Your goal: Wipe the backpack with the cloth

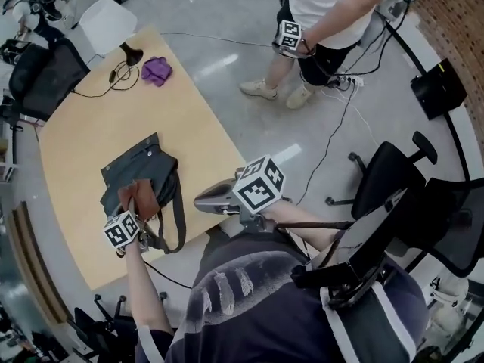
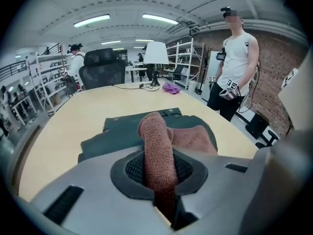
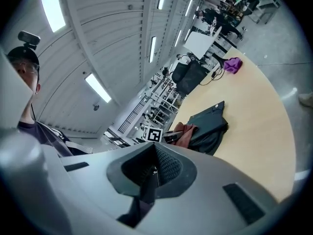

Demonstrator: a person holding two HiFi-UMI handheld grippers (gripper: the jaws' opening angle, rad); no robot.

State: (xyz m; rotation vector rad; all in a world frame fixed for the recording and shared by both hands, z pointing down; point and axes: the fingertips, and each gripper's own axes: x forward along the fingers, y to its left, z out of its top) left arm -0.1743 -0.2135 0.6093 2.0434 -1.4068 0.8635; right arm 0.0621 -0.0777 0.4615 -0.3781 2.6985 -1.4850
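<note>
A dark grey-green backpack (image 1: 144,169) lies flat on the tan table (image 1: 91,225), near its front edge. My left gripper (image 1: 133,207) is shut on a brown cloth (image 1: 141,195), which rests on the backpack's near end. In the left gripper view the cloth (image 2: 157,146) runs up out of the shut left gripper (image 2: 159,176) and folds onto the backpack (image 2: 122,131). My right gripper (image 1: 203,201) hovers past the table's right edge, clear of the backpack. In its own view the right gripper (image 3: 149,174) is shut on nothing, with the backpack (image 3: 211,124) and cloth (image 3: 185,134) far ahead.
A purple cloth (image 1: 156,70) and a black lamp base with cable (image 1: 130,54) lie at the table's far end. A person (image 1: 325,21) stands on the floor beyond the table. Office chairs (image 1: 393,176) and floor cables (image 1: 333,138) are to the right.
</note>
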